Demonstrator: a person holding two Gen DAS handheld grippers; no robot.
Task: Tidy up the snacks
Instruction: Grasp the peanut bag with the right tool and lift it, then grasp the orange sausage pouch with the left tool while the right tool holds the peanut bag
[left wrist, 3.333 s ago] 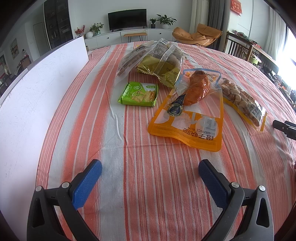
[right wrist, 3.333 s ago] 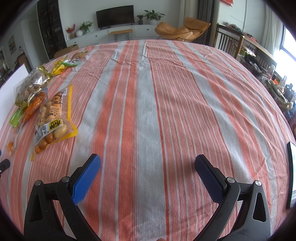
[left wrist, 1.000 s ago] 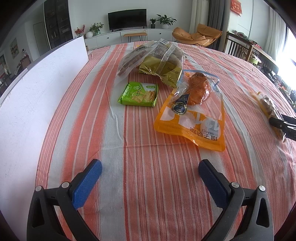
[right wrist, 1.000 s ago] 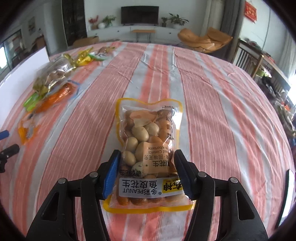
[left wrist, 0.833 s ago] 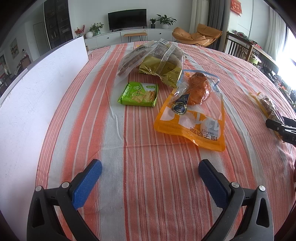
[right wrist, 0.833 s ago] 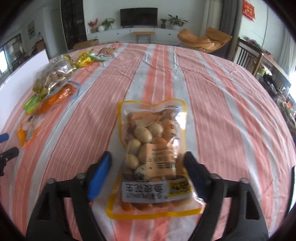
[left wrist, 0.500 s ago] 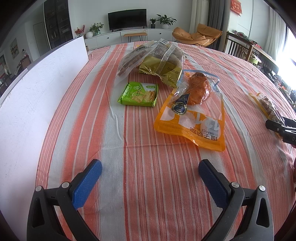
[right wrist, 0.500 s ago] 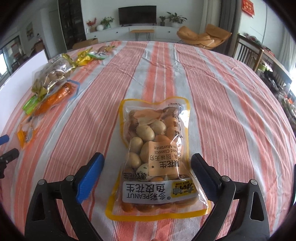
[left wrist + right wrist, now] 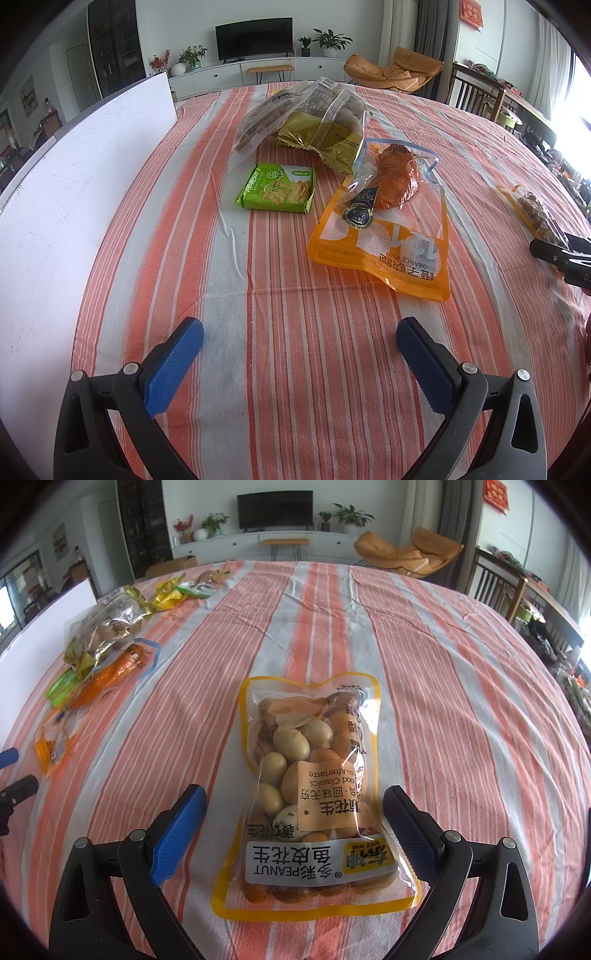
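The peanut packet (image 9: 314,794) lies flat on the striped bench (image 9: 461,701) between the right tool (image 9: 295,823)'s spread blue pads, which have just been opening and touch nothing. The left tool (image 9: 299,347) gapes wide, empty, near the orange pouch (image 9: 384,236).

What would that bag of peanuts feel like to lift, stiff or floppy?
Probably floppy: the peanut bag is thin clear film lying flat on the tablecloth. The lumpy nuts would likely shift and sag. Its glossy surface may be slippery for the open right tongs.
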